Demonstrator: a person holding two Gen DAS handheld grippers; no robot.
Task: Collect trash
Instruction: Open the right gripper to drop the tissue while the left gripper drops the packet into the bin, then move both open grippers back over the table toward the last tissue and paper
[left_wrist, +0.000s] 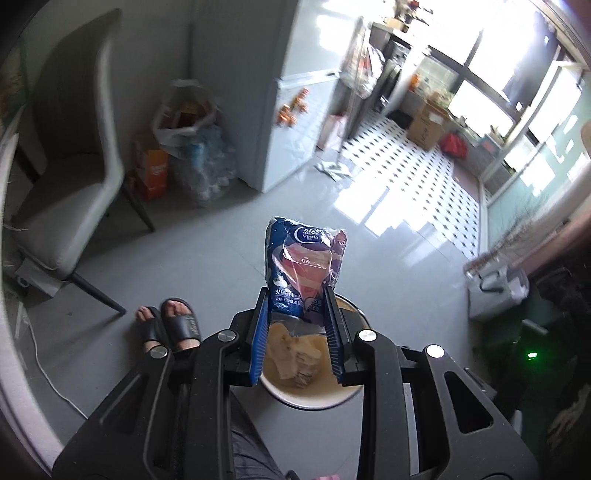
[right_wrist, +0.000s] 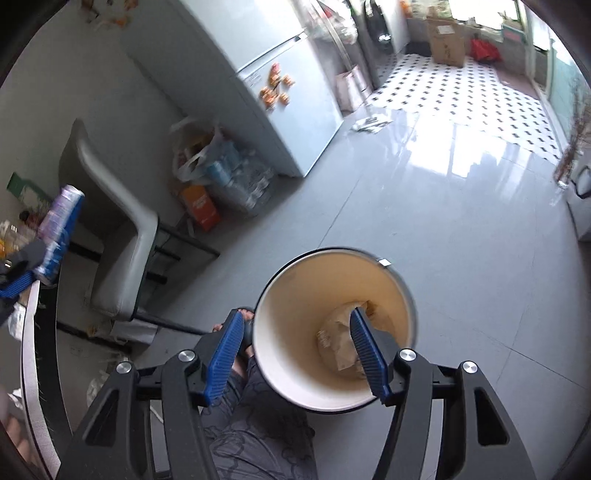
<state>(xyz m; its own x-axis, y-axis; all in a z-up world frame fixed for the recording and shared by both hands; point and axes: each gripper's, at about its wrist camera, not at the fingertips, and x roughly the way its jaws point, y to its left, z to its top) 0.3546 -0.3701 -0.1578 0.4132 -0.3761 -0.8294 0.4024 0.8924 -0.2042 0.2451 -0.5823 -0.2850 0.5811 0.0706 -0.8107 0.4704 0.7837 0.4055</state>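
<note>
My left gripper (left_wrist: 295, 295) is shut on a crumpled blue Vinda tissue wrapper (left_wrist: 304, 258) and holds it upright above a round bin (left_wrist: 314, 400). The bin is cream inside and holds crumpled paper (left_wrist: 291, 358). In the right wrist view the same bin (right_wrist: 295, 387) is tilted toward the camera with paper trash (right_wrist: 338, 341) at its bottom. My right gripper (right_wrist: 299, 321) stands wide, one finger outside the bin's left wall, the other inside; whether it presses the wall I cannot tell. The left gripper with the wrapper (right_wrist: 61, 221) shows at the far left there.
A grey chair (left_wrist: 74, 177) stands left, by a table edge (right_wrist: 33, 350). Bags and an orange box (left_wrist: 155, 173) lie beside a white fridge (left_wrist: 299, 110). My sandalled feet (left_wrist: 170, 325) are on the grey tile floor. A white bag (left_wrist: 498, 288) sits right.
</note>
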